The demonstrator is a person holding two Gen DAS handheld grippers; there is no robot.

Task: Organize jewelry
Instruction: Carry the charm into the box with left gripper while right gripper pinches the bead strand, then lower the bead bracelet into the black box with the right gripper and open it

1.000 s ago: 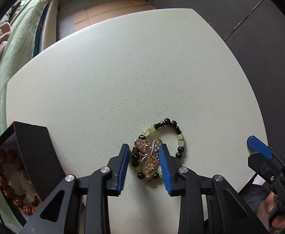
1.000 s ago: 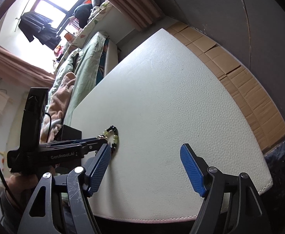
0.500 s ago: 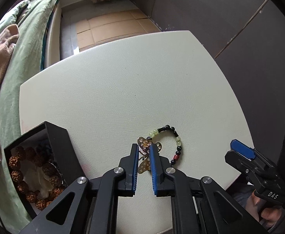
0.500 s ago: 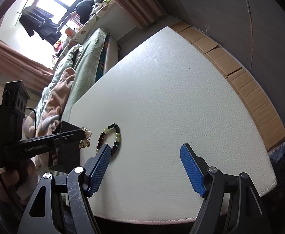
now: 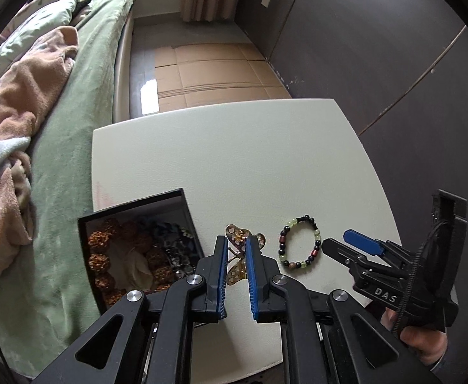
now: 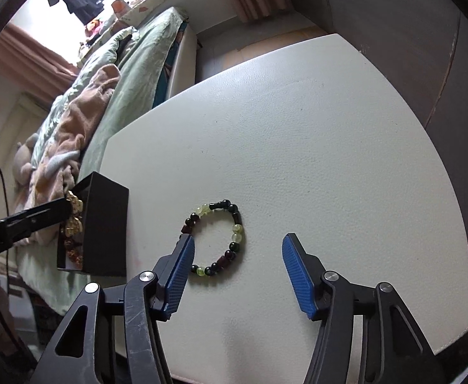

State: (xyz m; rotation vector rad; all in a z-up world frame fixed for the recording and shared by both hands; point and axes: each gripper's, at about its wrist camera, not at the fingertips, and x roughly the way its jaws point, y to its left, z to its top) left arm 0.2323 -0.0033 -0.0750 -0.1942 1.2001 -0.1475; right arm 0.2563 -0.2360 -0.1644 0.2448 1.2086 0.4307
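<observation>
The table (image 5: pixel 234 160) has a pale, off-white top with a fine leather-like grain and rounded corners; it stands just beside a bed (image 5: pixel 74 166) covered in green bedding. Two things lie directly on it. A black open box (image 5: pixel 186 214) sits at the table's edge nearest the bed, with brown beaded pieces and darker jewelry inside. A bead bracelet (image 6: pixel 216 238) of green, black and dark red beads lies flat in a loose ring near the front edge, apart from the box. The remaining surface is bare.
</observation>
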